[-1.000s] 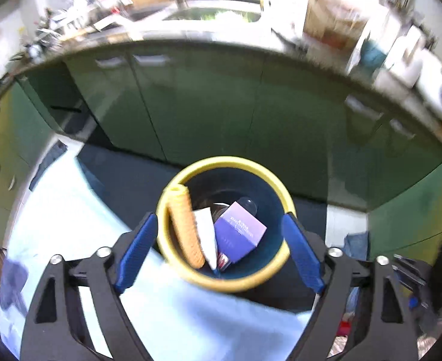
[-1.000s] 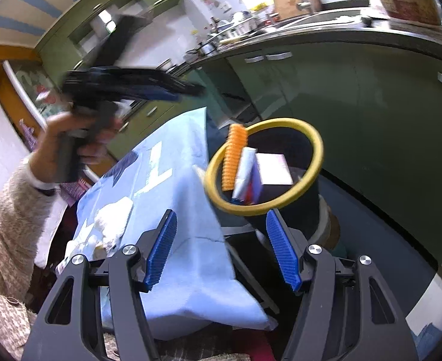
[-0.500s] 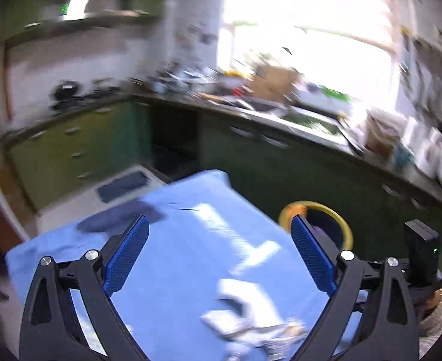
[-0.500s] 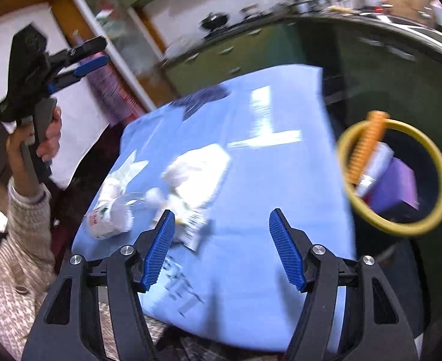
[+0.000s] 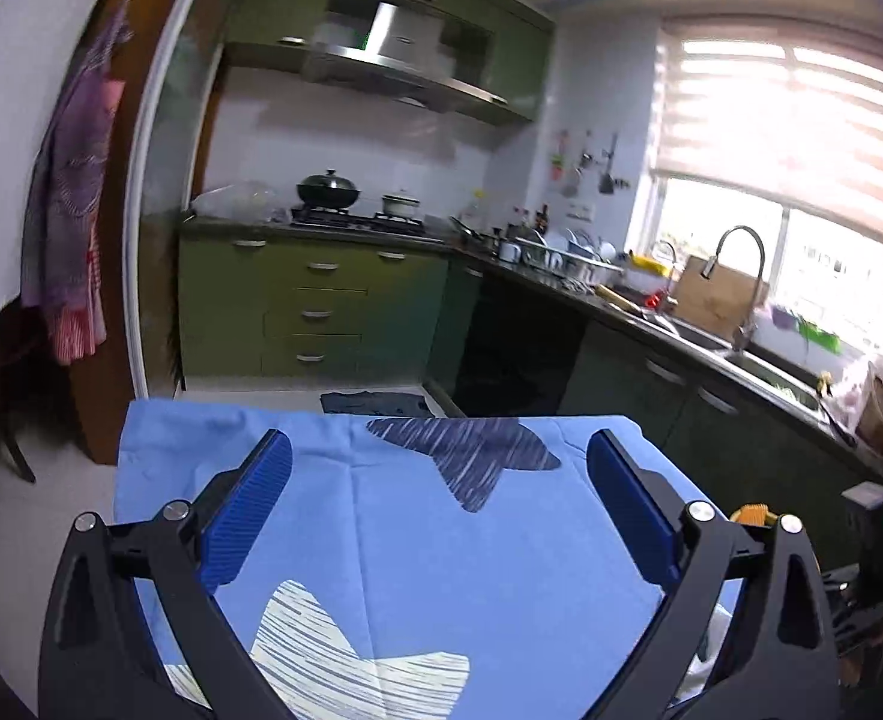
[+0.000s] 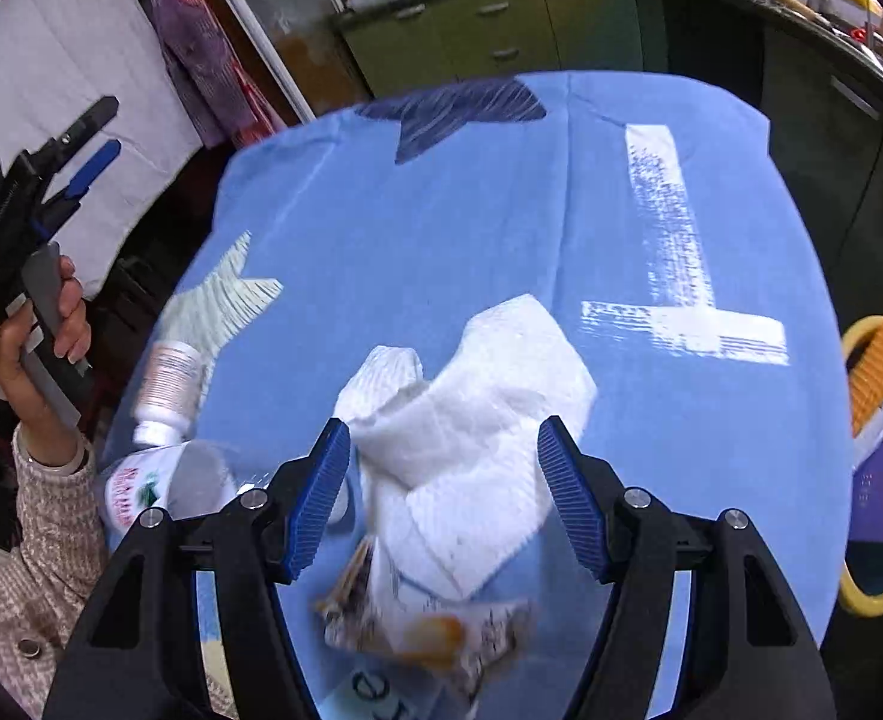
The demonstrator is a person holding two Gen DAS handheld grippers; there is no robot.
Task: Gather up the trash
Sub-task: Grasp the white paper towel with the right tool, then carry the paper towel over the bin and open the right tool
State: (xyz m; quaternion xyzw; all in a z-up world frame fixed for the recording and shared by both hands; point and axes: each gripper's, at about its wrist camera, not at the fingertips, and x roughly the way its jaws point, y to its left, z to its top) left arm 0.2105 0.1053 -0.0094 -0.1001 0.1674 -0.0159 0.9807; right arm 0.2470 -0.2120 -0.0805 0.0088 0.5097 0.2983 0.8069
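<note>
My right gripper (image 6: 444, 495) is open, just above a crumpled white paper towel (image 6: 477, 414) on the blue tablecloth (image 6: 501, 210). A printed wrapper (image 6: 423, 630) lies under the towel's near end. A small white bottle (image 6: 168, 390) and a clear plastic cup with a label (image 6: 159, 489) lie at the left. The yellow-rimmed bin (image 6: 882, 468) at the right edge holds an orange ridged piece (image 6: 882, 360) and a purple box (image 6: 879, 489). My left gripper (image 5: 438, 513) is open and empty, held high over the cloth (image 5: 441, 570); it also shows raised at the left in the right wrist view (image 6: 81, 171).
Green kitchen cabinets (image 5: 321, 312) and a dark counter with a sink (image 5: 735, 336) run behind and to the right of the table. A stove with pots (image 5: 351, 204) stands at the back. An apron (image 5: 75, 228) hangs by the doorway at left.
Both grippers have swung away from the bin. The right one has come down over the paper towel on the table. The left one has risen and now faces the kitchen.
</note>
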